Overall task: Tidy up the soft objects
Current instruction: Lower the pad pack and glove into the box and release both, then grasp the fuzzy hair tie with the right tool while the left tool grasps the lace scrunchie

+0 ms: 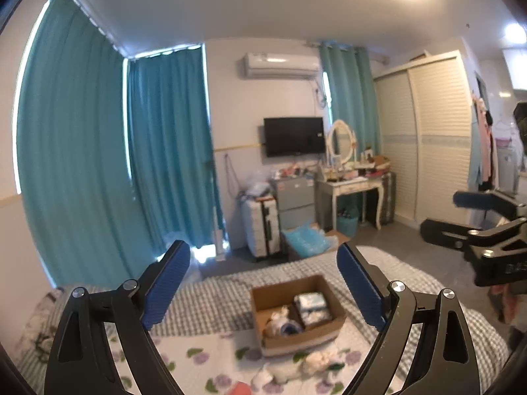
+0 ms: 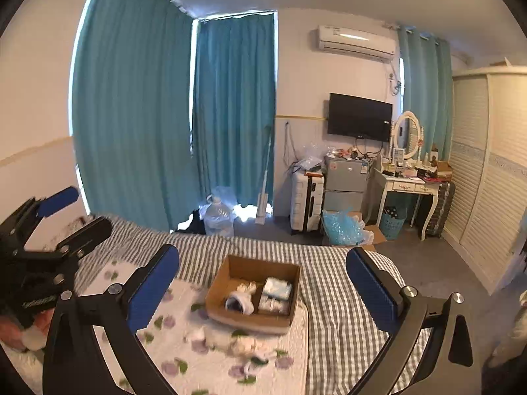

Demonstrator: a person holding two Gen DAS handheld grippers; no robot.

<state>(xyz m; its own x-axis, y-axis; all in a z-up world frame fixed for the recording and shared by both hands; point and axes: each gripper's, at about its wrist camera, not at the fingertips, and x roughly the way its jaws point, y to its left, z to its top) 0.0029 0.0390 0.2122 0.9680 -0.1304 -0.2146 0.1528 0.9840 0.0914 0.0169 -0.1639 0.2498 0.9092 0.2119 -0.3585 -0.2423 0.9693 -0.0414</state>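
Note:
An open cardboard box (image 1: 296,340) (image 2: 250,324) sits on the bed, partly on a floral quilt (image 1: 197,355) (image 2: 184,329). In the box lie a rolled white and blue sock (image 1: 285,327) (image 2: 238,304) and folded pale blue and white pieces (image 1: 311,306) (image 2: 275,294). Loose white soft pieces (image 1: 296,368) (image 2: 230,342) lie on the quilt in front of the box. My left gripper (image 1: 263,286) (image 2: 75,215) is open and empty, raised above and short of the box. My right gripper (image 2: 263,289) (image 1: 451,214) is open and empty too, at a similar height beside it.
The bed has a grey checked sheet (image 1: 214,296) (image 2: 329,296). Past its foot stand a carton with blue plastic wrap (image 2: 346,228), a white suitcase (image 2: 306,200), a small fridge (image 2: 346,181), a dressing table (image 2: 408,184) and a slatted wardrobe (image 2: 487,181). Teal curtains (image 2: 131,115) hang on the left.

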